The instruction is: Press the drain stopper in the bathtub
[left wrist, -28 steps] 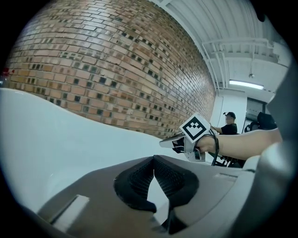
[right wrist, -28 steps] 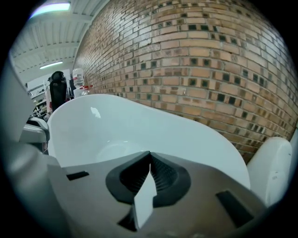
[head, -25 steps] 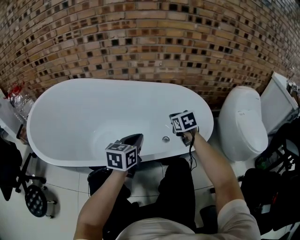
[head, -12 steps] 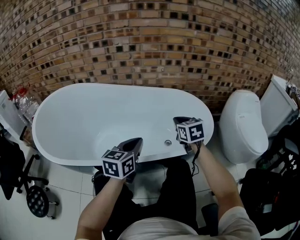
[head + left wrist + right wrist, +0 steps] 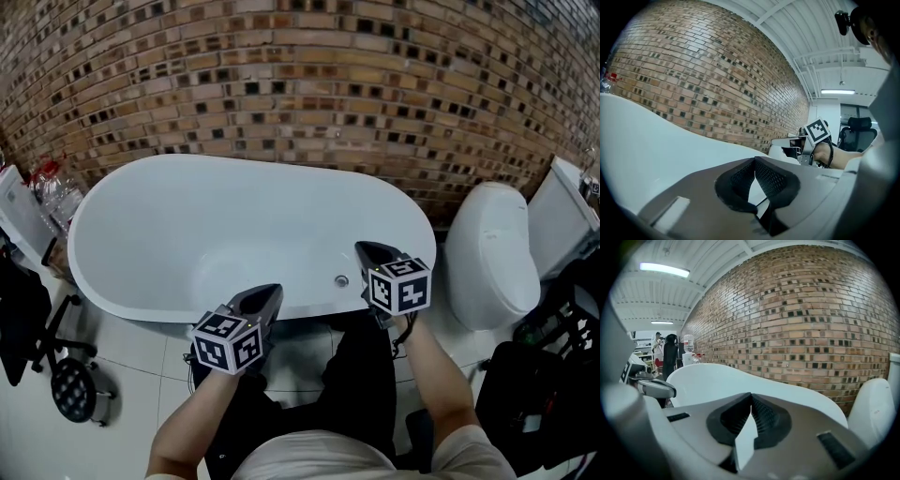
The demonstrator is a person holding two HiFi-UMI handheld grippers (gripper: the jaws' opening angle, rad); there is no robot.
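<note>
A white oval bathtub stands against the brick wall, and its rim also shows in both gripper views. The small round metal drain stopper sits on the tub's near inner side. My right gripper hangs over the near rim, just right of the stopper and apart from it, jaws shut and empty. My left gripper is at the near rim, left of the stopper, also shut on nothing. The right gripper's marker cube shows in the left gripper view.
A white toilet stands right of the tub, with dark bags beyond it. At the left are plastic bottles and a wheeled chair base. The brick wall runs behind; white floor tiles lie below.
Both grippers have drawn back toward me. The right one has left the tub's inside near the stopper and moved right to the rim. The left one has dropped slightly lower.
</note>
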